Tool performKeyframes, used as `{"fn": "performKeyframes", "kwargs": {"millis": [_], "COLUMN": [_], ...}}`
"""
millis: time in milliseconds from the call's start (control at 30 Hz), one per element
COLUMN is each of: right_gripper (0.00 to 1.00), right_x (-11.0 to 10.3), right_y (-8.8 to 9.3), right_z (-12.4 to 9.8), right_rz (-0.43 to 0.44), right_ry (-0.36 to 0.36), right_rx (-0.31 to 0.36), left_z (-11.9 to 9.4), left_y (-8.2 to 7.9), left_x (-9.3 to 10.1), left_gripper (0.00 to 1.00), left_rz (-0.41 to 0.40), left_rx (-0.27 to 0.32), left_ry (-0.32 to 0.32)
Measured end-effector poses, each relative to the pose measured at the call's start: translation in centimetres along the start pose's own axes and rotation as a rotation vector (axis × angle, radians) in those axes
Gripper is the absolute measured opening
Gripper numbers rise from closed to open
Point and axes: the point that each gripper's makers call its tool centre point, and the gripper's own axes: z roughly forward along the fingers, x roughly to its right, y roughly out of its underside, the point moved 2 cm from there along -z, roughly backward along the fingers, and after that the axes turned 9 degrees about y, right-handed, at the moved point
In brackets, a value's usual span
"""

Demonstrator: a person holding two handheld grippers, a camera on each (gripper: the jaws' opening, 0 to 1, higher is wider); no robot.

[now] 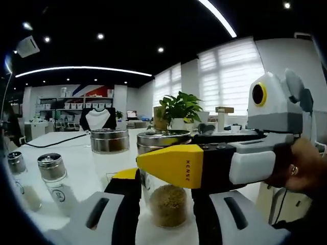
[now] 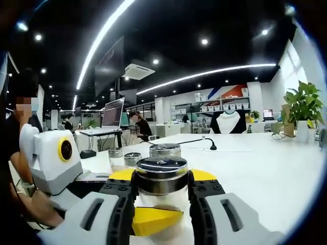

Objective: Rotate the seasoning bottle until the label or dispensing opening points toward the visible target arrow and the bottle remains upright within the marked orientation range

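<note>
- Nearest the lens in the right gripper view, the right gripper (image 2: 161, 191) has its black-and-yellow jaws closed round the neck of the clear glass seasoning bottle with a steel shaker lid (image 2: 161, 176), just under the lid.
- Seen from the left gripper view, that same bottle (image 1: 167, 196) stands upright on the white bench (image 1: 76, 158), brown granules filling its lower part.
- Left gripper (image 1: 167, 204) jaws flank the bottle's base low down; whether the pads actually touch the glass I cannot tell.
- Crossing in front of the bottle in the left gripper view is the right gripper's yellow jaw, with a person's hand (image 1: 301, 171) on its grip at the right.
- Three further steel-lidded jars stand on the bench: one wide jar (image 1: 109, 140) behind, and two small shakers (image 1: 52, 171) to the left.
- A green potted plant (image 1: 180, 109) sits further back by the window.
- No target arrow or marked range can be made out, and no label is legible on the bottle.
- Judging by the grasp, the turning step is in hand: the upper grip is set for a twist.
- Next, the bottle likely needs rotating about its own upright axis, kept flat on the bench, with the lower gripper steadying rather than tipping it.
</note>
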Motion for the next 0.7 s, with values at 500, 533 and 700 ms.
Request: {"fn": "performKeyframes", "kwargs": {"millis": [500, 533, 700], "right_gripper": [0.37, 0.37, 0.37], "right_x": [-0.21, -0.18, -0.17], "right_y": [0.31, 0.32, 0.34], "right_z": [-0.07, -0.09, -0.25], "right_rz": [0.013, 0.008, 0.003], "right_ry": [-0.020, -0.028, -0.086], "right_rx": [-0.012, -0.006, 0.008], "left_z": [-0.10, -0.14, -0.38], "left_y": [0.09, 0.07, -0.13], "left_x": [-0.49, -0.52, -0.54], "left_gripper": [0.41, 0.41, 0.40], "left_rz": [0.054, 0.047, 0.028], "left_rx": [0.011, 0.023, 0.029], "left_ry": [-0.019, -0.009, 0.063]}}
